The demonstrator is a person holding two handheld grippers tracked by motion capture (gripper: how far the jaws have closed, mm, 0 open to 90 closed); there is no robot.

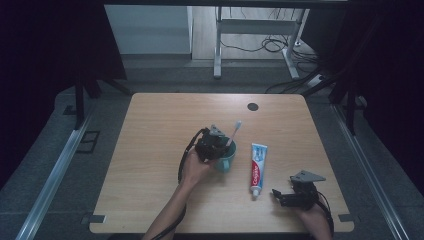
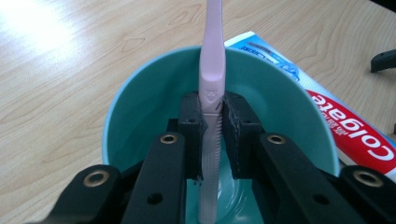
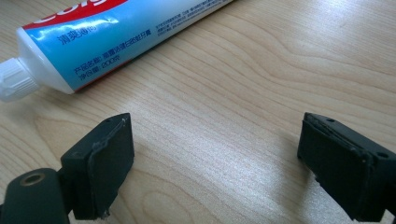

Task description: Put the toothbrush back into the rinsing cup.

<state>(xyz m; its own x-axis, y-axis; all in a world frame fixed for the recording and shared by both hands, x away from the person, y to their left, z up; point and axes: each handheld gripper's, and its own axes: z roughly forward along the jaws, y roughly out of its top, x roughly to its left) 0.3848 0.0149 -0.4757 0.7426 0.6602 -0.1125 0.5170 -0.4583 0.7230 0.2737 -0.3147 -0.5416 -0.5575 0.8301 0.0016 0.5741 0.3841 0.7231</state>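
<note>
On the light wooden desk (image 1: 150, 150), a round teal ceramic cup (image 2: 154, 93) stands near the middle, slightly toward the near edge. The left gripper (image 2: 214, 122) reaches into it, jaws nearly closed, clamping the handle of a pale pink plastic toothbrush (image 2: 212, 70) whose lower end sits inside the cup. A white-and-blue toothpaste tube (image 1: 258, 167) lies flat just right of the cup. The right gripper (image 3: 215, 163) rests near the desk's near right corner, jaws wide apart, holding nothing.

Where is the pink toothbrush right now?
The pink plastic toothbrush stands in the teal round cup near the table's middle, pinched by the left hand-held gripper, just left of the blue-and-red toothpaste tube.
</note>
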